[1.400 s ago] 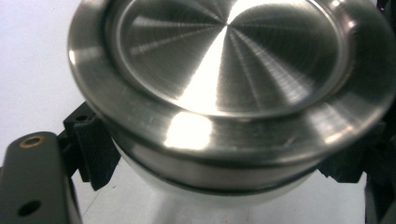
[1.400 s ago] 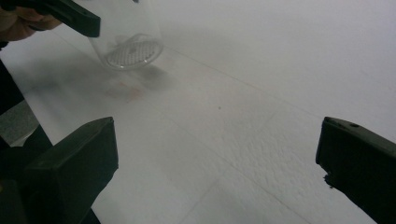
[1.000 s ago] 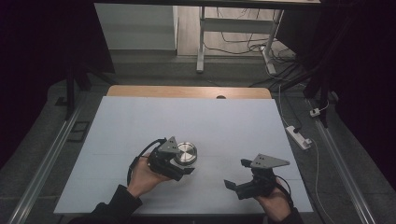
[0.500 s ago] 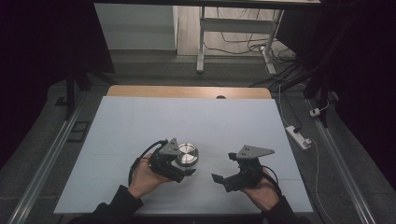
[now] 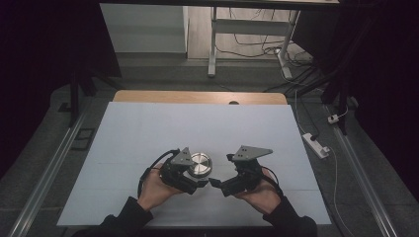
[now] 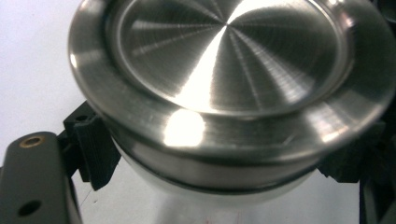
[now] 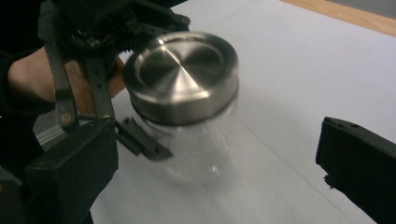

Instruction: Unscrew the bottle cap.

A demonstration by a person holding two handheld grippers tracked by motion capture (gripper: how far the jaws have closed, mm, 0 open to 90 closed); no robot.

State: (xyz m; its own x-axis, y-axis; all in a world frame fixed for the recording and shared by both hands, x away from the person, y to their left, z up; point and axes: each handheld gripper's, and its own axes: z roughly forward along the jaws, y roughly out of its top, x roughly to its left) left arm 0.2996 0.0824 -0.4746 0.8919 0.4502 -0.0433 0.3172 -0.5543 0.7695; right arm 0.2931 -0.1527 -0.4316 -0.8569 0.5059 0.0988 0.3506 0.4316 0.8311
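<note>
A glass jar [image 5: 200, 164] with a brushed steel lid [image 6: 229, 60] stands on the white table sheet [image 5: 197, 123], near the front middle. My left gripper [image 5: 195, 179] is shut on the jar's glass body just under the lid, and its ribbed pads [image 6: 95, 154] press on both sides. My right gripper [image 5: 221, 170] hovers close to the jar's right side, open, with nothing touching its jaws. In the right gripper view the jar [image 7: 180, 77] sits ahead between the wide-apart jaws, with the left gripper's fingers [image 7: 140, 140] on it.
The sheet stretches bare behind and to both sides of the jar. A wooden table edge [image 5: 197, 96] runs along the far side. A power strip [image 5: 316, 144] and cables lie on the floor to the right, and desk legs [image 5: 212, 44] stand beyond the table.
My right gripper has moved left and slightly up from the front right, ending beside the jar. The left gripper and the jar have stayed in place.
</note>
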